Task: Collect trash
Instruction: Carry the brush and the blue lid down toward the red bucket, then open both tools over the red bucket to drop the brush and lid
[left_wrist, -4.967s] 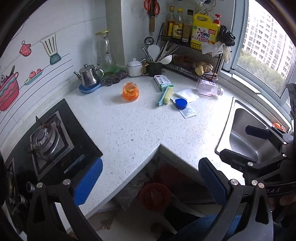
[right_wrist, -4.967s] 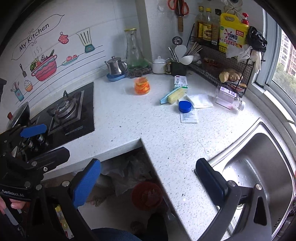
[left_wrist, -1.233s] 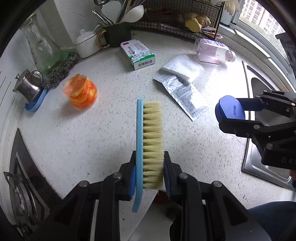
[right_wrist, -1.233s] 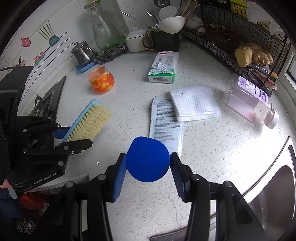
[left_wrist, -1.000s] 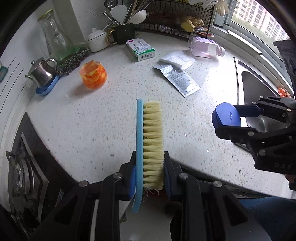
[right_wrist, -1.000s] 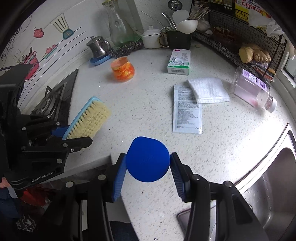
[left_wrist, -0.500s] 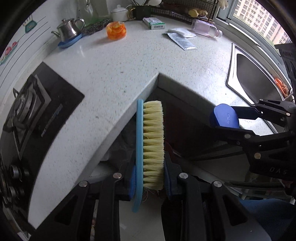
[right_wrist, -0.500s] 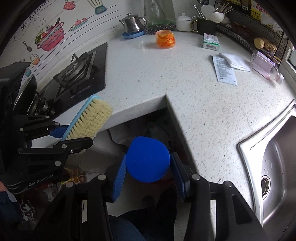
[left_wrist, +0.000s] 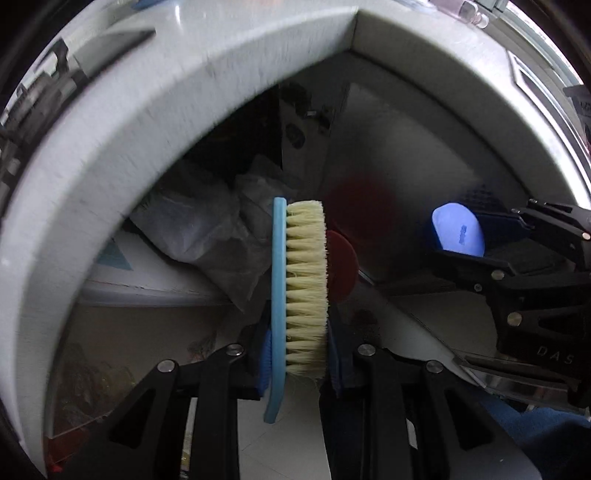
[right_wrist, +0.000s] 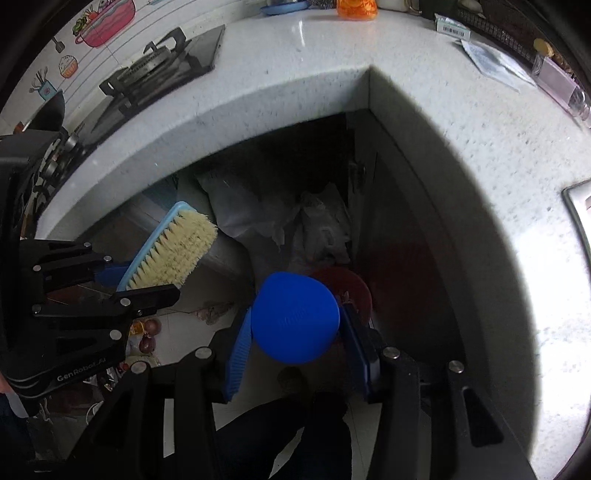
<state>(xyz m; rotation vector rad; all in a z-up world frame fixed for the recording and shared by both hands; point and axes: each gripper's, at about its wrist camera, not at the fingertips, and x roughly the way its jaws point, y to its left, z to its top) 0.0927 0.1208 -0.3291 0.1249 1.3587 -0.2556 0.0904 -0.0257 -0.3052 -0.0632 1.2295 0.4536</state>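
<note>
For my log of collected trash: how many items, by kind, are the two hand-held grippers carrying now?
Scrub brush, in the left hand-held gripper: 1
Blue lid, in the right hand-held gripper: 1
Total: 2

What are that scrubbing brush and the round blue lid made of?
The brush looks like a smooth light-blue plastic back with stiff cream bristles, plant fibre or nylon, hard to tell. The blue lid seems matte moulded plastic, evenly coloured, with faint raised lettering.

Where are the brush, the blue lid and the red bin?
brush (left_wrist: 306, 288), left wrist view, on its bristles
blue lid (right_wrist: 295, 317), right wrist view, on its flat top
red bin (right_wrist: 356, 291), right wrist view, on its rim
</note>
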